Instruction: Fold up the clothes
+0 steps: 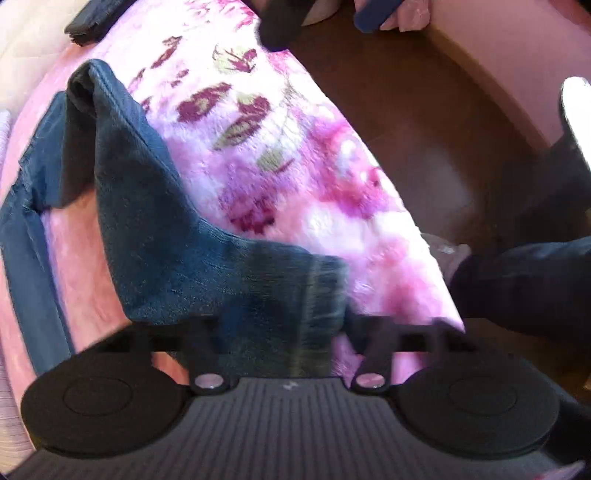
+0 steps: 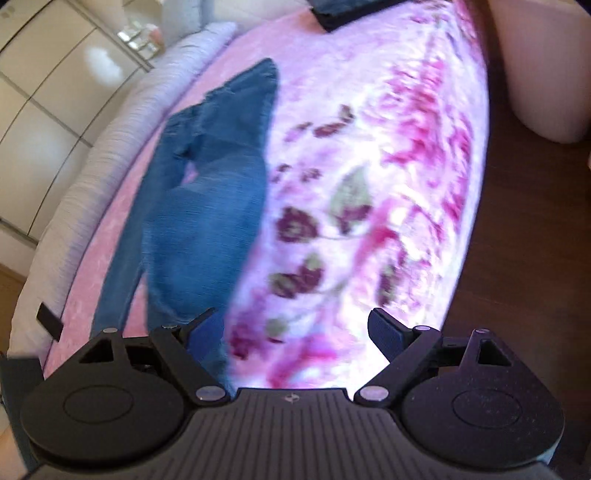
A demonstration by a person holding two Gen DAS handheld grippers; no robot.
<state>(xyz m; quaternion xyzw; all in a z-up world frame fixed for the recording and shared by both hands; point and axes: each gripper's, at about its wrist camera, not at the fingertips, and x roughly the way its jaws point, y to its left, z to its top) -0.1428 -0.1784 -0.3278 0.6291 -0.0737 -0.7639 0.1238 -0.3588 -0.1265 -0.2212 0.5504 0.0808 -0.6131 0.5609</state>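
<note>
A pair of blue jeans (image 2: 207, 221) lies lengthwise on the left part of a pink flowered blanket (image 2: 369, 166) on a bed. In the left wrist view one end of the jeans (image 1: 177, 240) is drawn up off the blanket to my left gripper (image 1: 288, 332). Denim fills the gap between its arms and hides the fingertips, so it appears shut on the cloth. My right gripper (image 2: 295, 332) stands wide open above the blanket. Its left finger (image 2: 207, 332) is over the near edge of the jeans, and nothing is gripped.
A dark folded garment (image 2: 343, 11) lies at the far end of the bed. A ribbed white bolster (image 2: 110, 147) runs along the left side, with white cupboards (image 2: 55, 92) behind it. To the right are brown floor (image 1: 424, 129), a person's dark-trousered leg (image 1: 517, 280) and a pink pouf (image 2: 546, 74).
</note>
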